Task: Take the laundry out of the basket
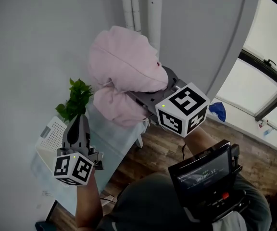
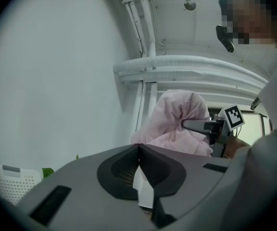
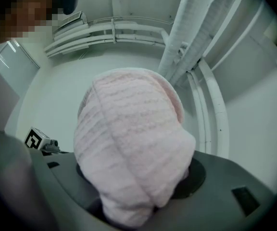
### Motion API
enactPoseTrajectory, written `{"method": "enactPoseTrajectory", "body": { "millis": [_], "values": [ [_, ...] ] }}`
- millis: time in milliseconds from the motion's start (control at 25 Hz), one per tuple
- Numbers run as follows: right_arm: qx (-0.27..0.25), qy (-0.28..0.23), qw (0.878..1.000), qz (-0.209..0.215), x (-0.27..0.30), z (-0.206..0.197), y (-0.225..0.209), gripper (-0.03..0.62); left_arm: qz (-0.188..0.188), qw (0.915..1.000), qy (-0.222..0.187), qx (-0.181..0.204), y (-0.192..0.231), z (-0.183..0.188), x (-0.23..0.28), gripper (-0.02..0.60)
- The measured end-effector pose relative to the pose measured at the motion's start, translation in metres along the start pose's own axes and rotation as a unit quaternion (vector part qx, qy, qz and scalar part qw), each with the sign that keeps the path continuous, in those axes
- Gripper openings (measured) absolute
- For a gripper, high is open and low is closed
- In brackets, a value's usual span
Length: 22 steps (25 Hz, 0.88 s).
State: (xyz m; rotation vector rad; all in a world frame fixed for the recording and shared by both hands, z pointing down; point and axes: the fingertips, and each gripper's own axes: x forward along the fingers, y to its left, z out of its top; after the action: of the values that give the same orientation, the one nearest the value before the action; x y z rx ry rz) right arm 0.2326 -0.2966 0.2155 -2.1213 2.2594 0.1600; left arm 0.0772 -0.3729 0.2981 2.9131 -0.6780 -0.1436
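Right jaws pinch a bunched, ribbed pale-pink towel [image 3: 129, 143].

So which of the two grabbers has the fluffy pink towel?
The right gripper: its jaws are clamped on the bunched pink terry towel. The left gripper, near the green leafy plant, is shut with nothing in it.

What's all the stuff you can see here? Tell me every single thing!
pink towel: one, pink, lifted high between the right gripper's jaws
basket: one, white, on the table at lower left
plant: one, green, beside the basket
table: one, pale, under the basket
pipes: a few, white, up the wall
screen box: one, black, on the person's chest
left gripper: one, grey, shut and empty, over the basket
right gripper: one, grey, clamped on the towel
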Motion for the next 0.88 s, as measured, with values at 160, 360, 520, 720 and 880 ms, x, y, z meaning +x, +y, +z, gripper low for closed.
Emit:
{"method": "enactPoseTrajectory", "body": {
  "millis": [160,360,520,720,880],
  "values": [
    [0.017,0.01,0.999,-0.027,-0.025,-0.024,-0.013,0.298,-0.026,0.9995,0.016,0.007,-0.024,-0.011,0.012,0.002],
    [0.039,0.02,0.997,-0.063,-0.051,-0.055,-0.021,0.298,-0.051,0.9981,0.033,0.012,-0.04,-0.03,0.023,0.002],
    [0.037,0.035,0.995,-0.084,-0.053,-0.082,-0.021,0.298,-0.063,0.9971,0.042,0.012,-0.04,-0.044,0.031,0.002],
    [0.051,0.038,0.993,-0.104,-0.064,-0.101,-0.023,0.299,-0.087,0.9946,0.055,0.012,-0.051,-0.057,0.038,0.002],
    [0.048,0.047,0.99,-0.121,-0.067,-0.111,-0.028,0.299,-0.095,0.9933,0.064,0.013,-0.053,-0.066,0.043,0.002]
  ]
}}
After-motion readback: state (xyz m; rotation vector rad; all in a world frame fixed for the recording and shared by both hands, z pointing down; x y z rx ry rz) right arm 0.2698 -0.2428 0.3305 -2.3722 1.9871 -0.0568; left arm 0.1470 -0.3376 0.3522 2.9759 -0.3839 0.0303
